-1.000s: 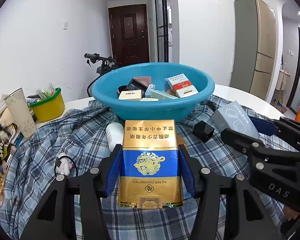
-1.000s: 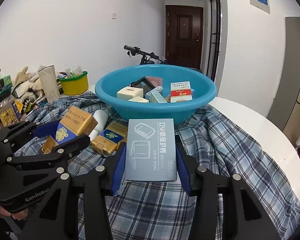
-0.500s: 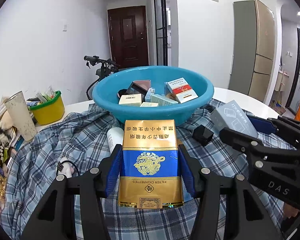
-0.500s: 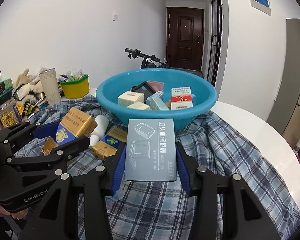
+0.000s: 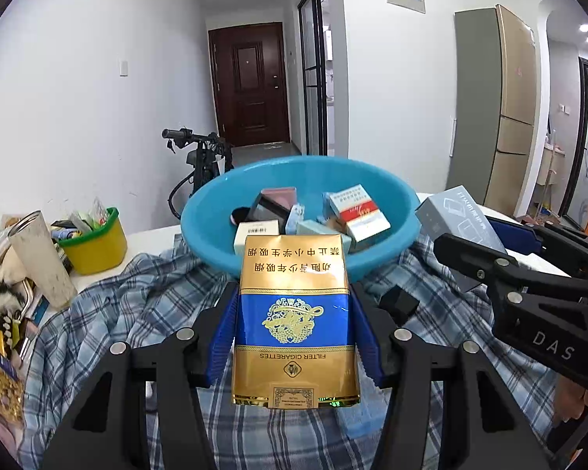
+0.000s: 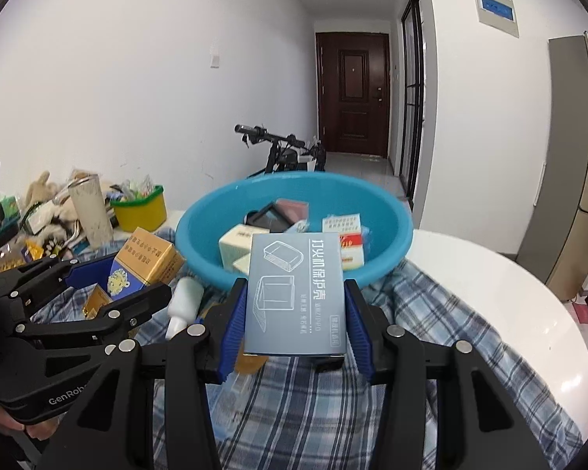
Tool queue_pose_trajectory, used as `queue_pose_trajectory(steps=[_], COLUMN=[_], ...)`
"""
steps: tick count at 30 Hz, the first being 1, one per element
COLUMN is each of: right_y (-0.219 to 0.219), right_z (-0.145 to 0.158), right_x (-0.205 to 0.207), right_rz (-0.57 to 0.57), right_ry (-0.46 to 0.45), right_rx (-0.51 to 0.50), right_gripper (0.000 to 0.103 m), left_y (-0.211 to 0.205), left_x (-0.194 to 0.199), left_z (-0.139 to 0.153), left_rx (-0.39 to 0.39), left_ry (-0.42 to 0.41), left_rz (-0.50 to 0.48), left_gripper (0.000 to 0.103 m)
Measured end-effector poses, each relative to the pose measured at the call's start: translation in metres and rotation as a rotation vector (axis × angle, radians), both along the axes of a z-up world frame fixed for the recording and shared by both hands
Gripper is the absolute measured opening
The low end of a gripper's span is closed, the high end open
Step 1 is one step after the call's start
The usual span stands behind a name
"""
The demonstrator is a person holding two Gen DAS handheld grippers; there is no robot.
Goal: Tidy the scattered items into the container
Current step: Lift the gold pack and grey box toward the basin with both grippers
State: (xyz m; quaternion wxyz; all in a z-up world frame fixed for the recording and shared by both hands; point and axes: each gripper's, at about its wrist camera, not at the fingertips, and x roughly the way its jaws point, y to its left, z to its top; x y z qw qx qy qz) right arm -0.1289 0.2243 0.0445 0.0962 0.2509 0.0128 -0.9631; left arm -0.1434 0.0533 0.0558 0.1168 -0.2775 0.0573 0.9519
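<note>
A gold-and-blue cigarette pack (image 5: 294, 325) was clamped in the left gripper (image 5: 294, 337), a grey box (image 6: 296, 293) in the right gripper (image 6: 294, 313), both before the blue basin (image 5: 396, 196).

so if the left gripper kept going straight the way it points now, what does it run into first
Most likely the blue basin. The left gripper, shut on the gold and blue cigarette pack, points at the near wall, and the pack's top edge already overlaps the rim in view. Depth is unclear, so it might clear the rim.
</note>
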Motion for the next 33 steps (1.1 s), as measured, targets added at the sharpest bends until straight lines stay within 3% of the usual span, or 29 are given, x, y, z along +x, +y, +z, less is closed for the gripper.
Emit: queue_pose_trajectory(steps=[12, 20, 27, 33], right_y=[0.005, 0.006, 0.006, 0.007], right_z=[0.03, 0.042, 0.053, 0.06], right_x=[0.0, 0.002, -0.022, -0.054], right_rz=[-0.003, -0.003, 0.02, 0.032], right_ry=[0.072, 0.116, 0.112, 0.101], right_rx=[-0.001, -0.01, -0.026, -0.019], right_gripper=[0.046, 0.046, 0.046, 0.046], left_y=[-0.003, -0.007, -0.01, -0.012], left_x=[-0.006, -0.009, -0.024, -0.059], left_z=[0.036, 0.045, 0.052, 0.061], left_rx=[0.03, 0.043, 0.013, 0.036], left_ry=[0.094, 0.116, 0.118, 0.101], left_rz=[0.016, 0.016, 0.006, 0.012], left_gripper=[0.057, 0.057, 0.057, 0.057])
